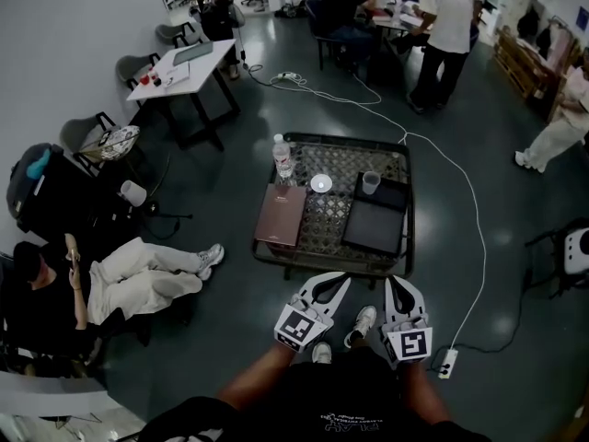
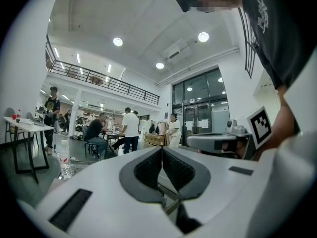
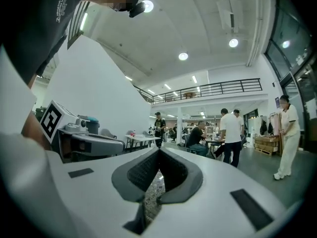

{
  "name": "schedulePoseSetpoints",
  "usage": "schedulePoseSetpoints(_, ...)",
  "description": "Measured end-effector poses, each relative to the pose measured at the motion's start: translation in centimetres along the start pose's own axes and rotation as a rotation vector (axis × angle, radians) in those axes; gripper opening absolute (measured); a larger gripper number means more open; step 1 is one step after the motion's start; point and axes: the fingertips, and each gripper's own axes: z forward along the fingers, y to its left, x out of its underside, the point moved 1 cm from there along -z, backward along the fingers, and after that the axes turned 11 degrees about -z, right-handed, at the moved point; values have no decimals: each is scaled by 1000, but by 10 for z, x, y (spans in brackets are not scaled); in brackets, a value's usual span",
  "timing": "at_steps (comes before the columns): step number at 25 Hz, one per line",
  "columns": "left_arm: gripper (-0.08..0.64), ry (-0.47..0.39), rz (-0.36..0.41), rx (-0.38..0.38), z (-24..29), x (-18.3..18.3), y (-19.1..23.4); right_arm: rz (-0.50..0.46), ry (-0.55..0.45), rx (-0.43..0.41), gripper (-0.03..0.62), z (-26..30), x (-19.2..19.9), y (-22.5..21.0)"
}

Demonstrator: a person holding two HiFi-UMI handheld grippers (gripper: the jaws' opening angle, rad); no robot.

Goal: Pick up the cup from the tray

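Holding left tongs point(image 1: 339, 282) and right tongs point(image 1: 394, 284) shut, empty, close to body, short of bench point(image 1: 322, 217); likely pre-approach. Noting cup point(image 1: 371, 182) upright at tray's point(image 1: 373, 230) far end, well apart.

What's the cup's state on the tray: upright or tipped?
Upright. In the head view the cup stands on its base near the far edge of the tray, open rim facing up.
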Motion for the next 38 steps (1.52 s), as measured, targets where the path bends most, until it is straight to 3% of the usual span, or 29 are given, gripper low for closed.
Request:
schedulePoseSetpoints(5, 11, 19, -3, 0, 25, 0, 9, 62, 8, 21, 8, 11, 10, -27)
schedulePoseSetpoints(24, 11, -18, 5, -24, 131, -45, 31, 58, -29, -11, 8, 69, 14, -126)
schedulePoseSetpoints(38, 11, 13, 25, -69, 181, -37, 30, 51, -62, -57, 8, 84, 16, -174)
